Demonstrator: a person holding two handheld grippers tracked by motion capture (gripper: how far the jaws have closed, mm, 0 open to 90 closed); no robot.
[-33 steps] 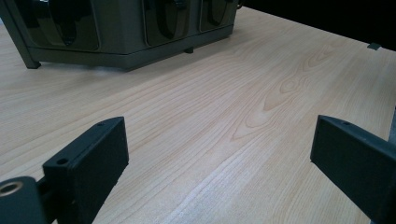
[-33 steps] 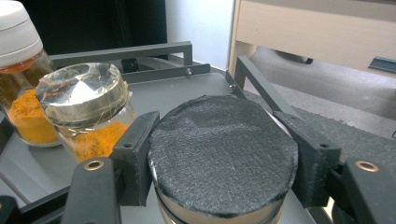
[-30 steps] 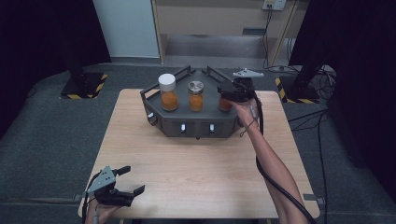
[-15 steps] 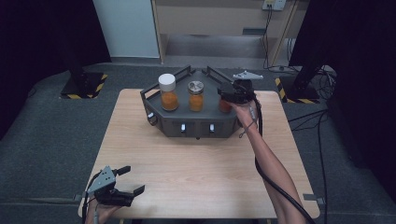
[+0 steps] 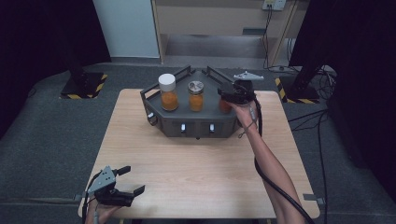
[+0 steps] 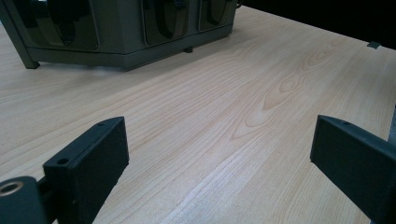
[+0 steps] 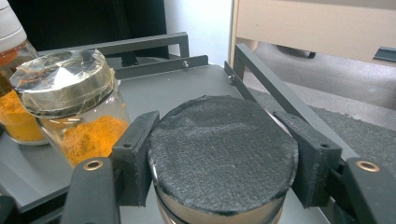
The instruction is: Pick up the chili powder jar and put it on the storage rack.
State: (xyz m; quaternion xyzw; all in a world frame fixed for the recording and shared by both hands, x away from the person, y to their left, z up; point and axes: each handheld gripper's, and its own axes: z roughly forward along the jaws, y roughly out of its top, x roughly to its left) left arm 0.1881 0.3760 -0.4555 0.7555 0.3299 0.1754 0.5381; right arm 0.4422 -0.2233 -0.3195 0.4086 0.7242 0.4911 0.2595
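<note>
A jar with a black lid (image 7: 223, 144) and orange powder (image 5: 225, 107) stands at the right end of the dark grey tray (image 5: 196, 127). My right gripper (image 7: 219, 127) is shut on that lid, one pad pressed against each side; in the high view the right gripper (image 5: 230, 95) sits over the tray's right end. My left gripper (image 5: 133, 179) rests low at the table's near left corner. In its own view the left gripper (image 6: 219, 140) stands wide open over bare wood, nothing between its jaws.
Two more jars of orange powder stand on the tray: a white-capped jar (image 5: 168, 92) at the left and a metal-lidded jar (image 5: 196, 95) in the middle, the latter (image 7: 70, 107) close beside my right gripper. The tray has raised rails (image 7: 261, 70). Light wooden table (image 5: 196, 168) spreads in front.
</note>
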